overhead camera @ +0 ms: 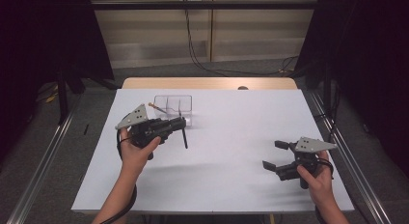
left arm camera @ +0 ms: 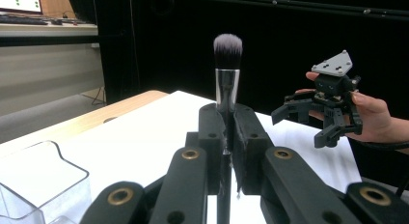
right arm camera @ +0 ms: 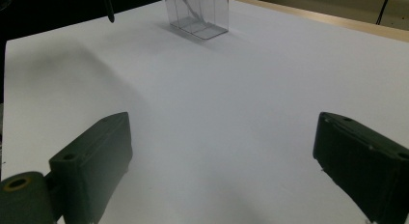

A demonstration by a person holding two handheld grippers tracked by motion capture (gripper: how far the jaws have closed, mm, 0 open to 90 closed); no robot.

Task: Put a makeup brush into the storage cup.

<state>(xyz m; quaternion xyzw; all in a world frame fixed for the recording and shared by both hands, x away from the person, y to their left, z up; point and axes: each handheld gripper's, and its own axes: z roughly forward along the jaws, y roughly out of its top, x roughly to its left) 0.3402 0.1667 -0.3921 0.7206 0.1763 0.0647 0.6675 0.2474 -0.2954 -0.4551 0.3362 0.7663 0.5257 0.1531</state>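
Broadly, a white table [overhead camera: 231, 151] takes up the middle of the high view, with a strip of bare wood along its far edge and dark curtains on both sides. On its far left part stands a clear plastic organiser [overhead camera: 174, 106] with several compartments; a thin stick leans out of one of them, though which compartment cannot be told. The same organiser shows as a transparent box toward the far end of the sheet in the right gripper view, and its corner sits at the lower left of the left gripper view.

The left gripper [overhead camera: 179, 123] is held above the table just in front of the organiser, its jaws clamped on the handle of a makeup brush [left arm camera: 227, 69]. In the left gripper view the brush rises from between the pads with its dark, pale-tipped bristles uppermost; from above, its thin black handle slants down toward the sheet.

The right gripper [overhead camera: 276, 154] sits well apart, near the right edge of the table, its jaws spread wide with nothing between them.
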